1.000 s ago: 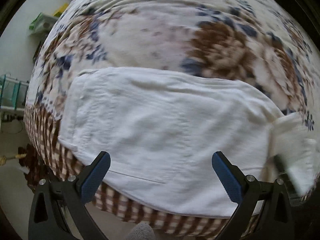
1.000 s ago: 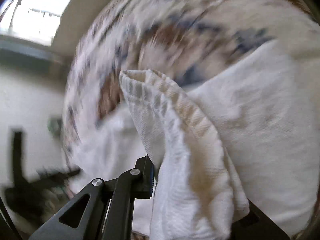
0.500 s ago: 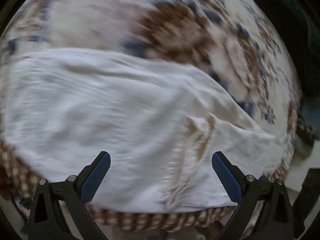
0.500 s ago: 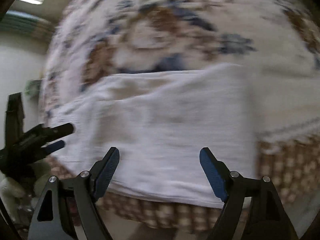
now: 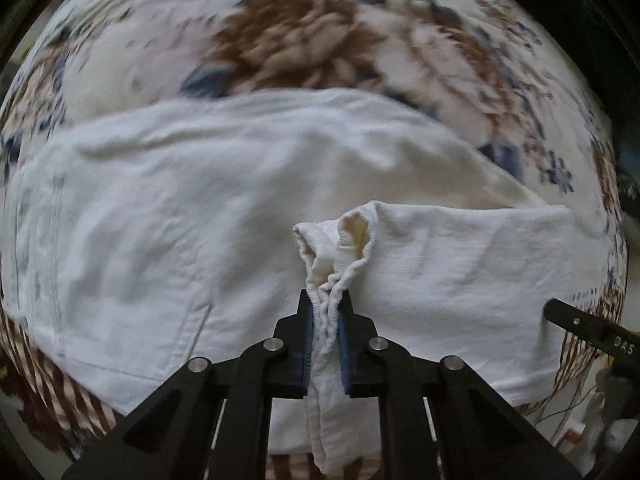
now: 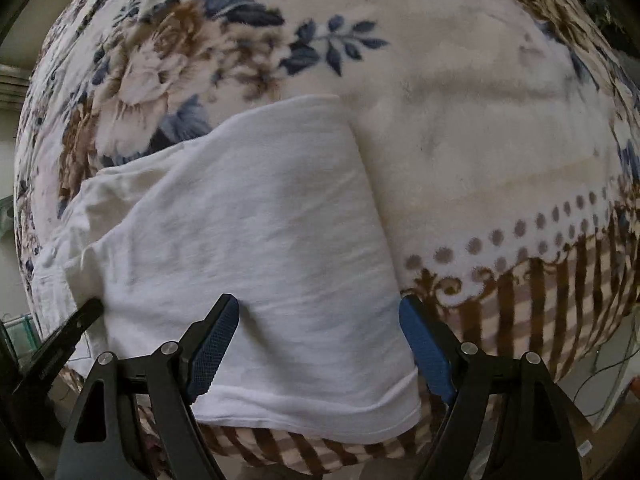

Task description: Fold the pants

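White pants (image 5: 168, 216) lie partly folded on a floral blanket (image 5: 304, 40). My left gripper (image 5: 326, 316) is shut on the bunched elastic waistband (image 5: 344, 248) of the pants and holds it over the near edge. In the right wrist view the folded pants (image 6: 256, 240) lie flat and my right gripper (image 6: 320, 332) is open over their near edge, its blue pads (image 6: 214, 340) apart, holding nothing. The right gripper's finger shows at the right edge of the left wrist view (image 5: 592, 332). The left gripper's finger shows at the lower left of the right wrist view (image 6: 60, 344).
The blanket's brown checked border (image 6: 560, 300) hangs over the near edge of the bed. A dotted band (image 6: 520, 232) runs to the right of the pants. Floor and cables (image 5: 580, 412) show at the lower right.
My right gripper let go of the waistband fold and opened. My left gripper, open before, has shut on the bunched waistband.
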{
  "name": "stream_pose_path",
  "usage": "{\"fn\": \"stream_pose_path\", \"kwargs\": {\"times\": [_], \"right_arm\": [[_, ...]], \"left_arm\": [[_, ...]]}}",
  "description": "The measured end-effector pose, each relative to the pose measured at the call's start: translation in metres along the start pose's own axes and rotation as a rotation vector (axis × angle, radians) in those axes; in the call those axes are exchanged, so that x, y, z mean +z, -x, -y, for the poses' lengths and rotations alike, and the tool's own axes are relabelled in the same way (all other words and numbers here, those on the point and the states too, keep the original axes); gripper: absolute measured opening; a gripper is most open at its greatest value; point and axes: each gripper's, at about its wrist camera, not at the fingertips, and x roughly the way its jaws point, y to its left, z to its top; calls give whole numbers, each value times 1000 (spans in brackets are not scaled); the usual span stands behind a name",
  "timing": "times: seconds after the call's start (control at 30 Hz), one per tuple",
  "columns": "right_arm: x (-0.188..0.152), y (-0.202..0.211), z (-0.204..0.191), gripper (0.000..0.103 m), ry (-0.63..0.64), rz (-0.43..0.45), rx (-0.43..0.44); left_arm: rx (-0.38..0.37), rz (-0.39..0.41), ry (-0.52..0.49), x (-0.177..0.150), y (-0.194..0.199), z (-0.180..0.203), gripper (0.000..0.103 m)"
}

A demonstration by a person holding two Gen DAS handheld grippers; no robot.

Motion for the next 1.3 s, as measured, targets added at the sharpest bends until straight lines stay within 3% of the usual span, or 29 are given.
{"fn": "stream_pose_path", "kwargs": {"times": [0.27,0.37,0.4,0.47,0.53,0.57,0.6,0.67,0.77,0.9,1.07,1.17,1.3], "right_arm": [[4,-1,0,85,-2,-16,0],[-2,3,6,85,-6,-49,24],[-6,4,8,85,6,-63,25],[-17,4,7,84,51,-92,10],[-30,8,3,77,78,-89,10],[-35,12,-1,63,86,-77,32],[-39,16,-7,41,101,-59,59],[-45,19,-26,25,152,-45,115],[-52,6,-58,25,203,-91,244],[-72,-34,-88,22,301,-207,207],[-74,-39,-72,17,306,-299,197],[-63,-18,-60,18,287,-267,222],[-57,-11,-56,17,300,-235,244]], "left_arm": [[18,-9,0,11,-17,-9,10],[9,-11,-6,5,-9,-10,18],[3,-14,15,2,-2,-13,26],[-44,-12,52,-6,12,-20,28],[-49,-11,50,-15,21,-20,29],[-35,-18,28,-20,22,-17,29],[-15,-23,8,-25,20,-15,29],[33,-43,-31,-38,11,-12,30],[55,-66,-43,-46,-1,-20,36],[46,-86,-50,-42,-2,-28,37],[60,-67,17,-33,28,-38,35],[-3,-9,68,-33,47,-34,35],[-31,-45,68,-41,23,-20,35]]}}
